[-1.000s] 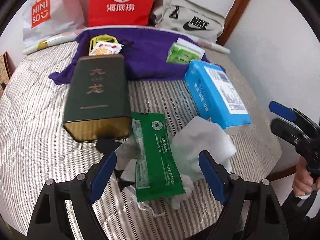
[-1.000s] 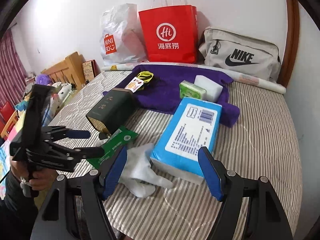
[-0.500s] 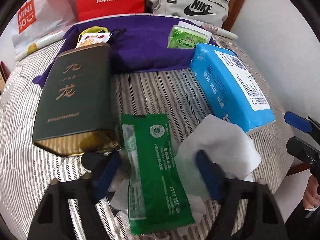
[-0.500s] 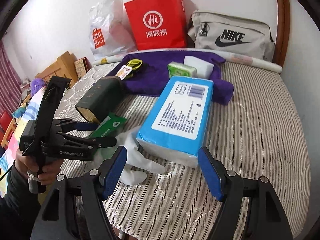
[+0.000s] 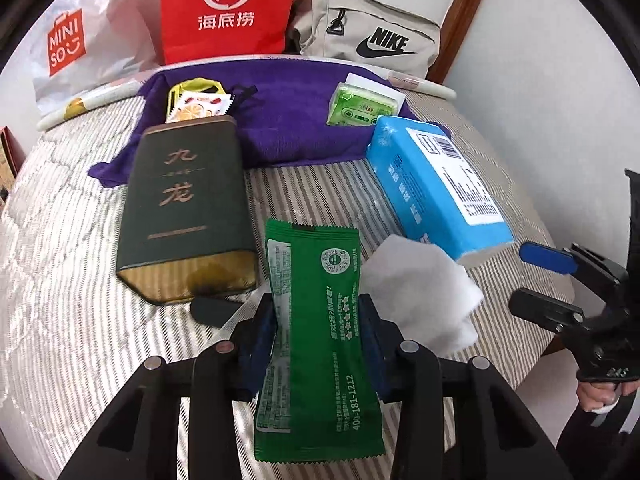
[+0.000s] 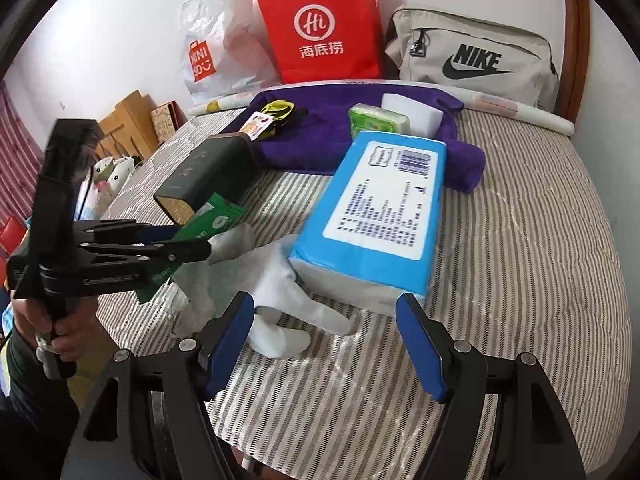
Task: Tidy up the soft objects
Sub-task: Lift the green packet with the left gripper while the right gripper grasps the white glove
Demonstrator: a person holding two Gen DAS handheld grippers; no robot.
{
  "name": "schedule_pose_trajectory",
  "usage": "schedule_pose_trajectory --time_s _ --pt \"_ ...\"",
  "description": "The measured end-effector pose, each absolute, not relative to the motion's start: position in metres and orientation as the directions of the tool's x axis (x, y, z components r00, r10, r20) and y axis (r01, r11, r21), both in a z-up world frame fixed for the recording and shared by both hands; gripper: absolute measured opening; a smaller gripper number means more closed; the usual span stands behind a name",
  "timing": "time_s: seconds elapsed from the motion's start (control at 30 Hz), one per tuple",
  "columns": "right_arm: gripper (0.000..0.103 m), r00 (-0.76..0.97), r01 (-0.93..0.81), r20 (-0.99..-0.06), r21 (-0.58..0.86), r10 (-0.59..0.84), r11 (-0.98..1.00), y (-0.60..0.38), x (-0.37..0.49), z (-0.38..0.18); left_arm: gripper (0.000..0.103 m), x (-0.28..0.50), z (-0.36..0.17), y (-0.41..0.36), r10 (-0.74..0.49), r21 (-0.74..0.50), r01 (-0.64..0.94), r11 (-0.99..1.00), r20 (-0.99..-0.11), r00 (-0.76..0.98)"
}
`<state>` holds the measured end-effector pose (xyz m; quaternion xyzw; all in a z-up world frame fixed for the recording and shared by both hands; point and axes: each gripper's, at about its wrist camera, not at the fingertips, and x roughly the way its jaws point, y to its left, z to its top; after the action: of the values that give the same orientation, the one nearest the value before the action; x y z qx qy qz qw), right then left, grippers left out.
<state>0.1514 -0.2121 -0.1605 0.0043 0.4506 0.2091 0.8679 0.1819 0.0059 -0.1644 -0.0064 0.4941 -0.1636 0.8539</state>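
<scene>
Along the left edge of the bed (image 6: 520,240) the striped cover ran bare in front of the dark green tin (image 5: 186,204), one tin only, lying on its side with its gold end toward the camera. Just right of it, the left claw (image 5: 318,340) was clamped on the single green sachet (image 5: 320,340), its blue pads pressing both long edges and the sachet lifted clear of the cover. Beside the sachet lay one crumpled white cloth (image 5: 424,292), touching the near end of the one blue tissue pack (image 5: 436,188). The pack rested with its far end on the purple towel (image 5: 288,120), which also carried one yellow-and-white snack packet (image 5: 200,104) and one small green tissue packet (image 5: 362,108) against a white block (image 6: 412,114). Behind the towel, against the wall, stood three bags: a white Miniso bag (image 5: 76,48), a red paper bag (image 5: 230,8) and a beige Nike bag (image 5: 372,36). The right claw (image 6: 324,344) hung with its jaws wide apart and held nothing, just short of the cloth and the pack's near end. Right of the pack the striped cover stretched bare to the bed's right edge, the widest free stretch in the right wrist view.
</scene>
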Motion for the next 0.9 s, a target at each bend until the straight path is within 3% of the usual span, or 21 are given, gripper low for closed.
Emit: schedule_pose_trajectory --time_s 0.5,0.9 --pt "0.073 0.456 -0.484 -0.769 0.208 0.448 0.85 -0.163 0.131 -0.164 0.038 0.146 -0.175 0.052 -0.21 -0.145 0.169 0.975 -0.851 0.482" --pt "0.055 0.378 -0.573 -0.778 0.229 0.501 0.787 -0.12 0.125 -0.18 0.038 0.147 -0.206 0.083 -0.232 -0.22 0.082 0.972 -0.858 0.458"
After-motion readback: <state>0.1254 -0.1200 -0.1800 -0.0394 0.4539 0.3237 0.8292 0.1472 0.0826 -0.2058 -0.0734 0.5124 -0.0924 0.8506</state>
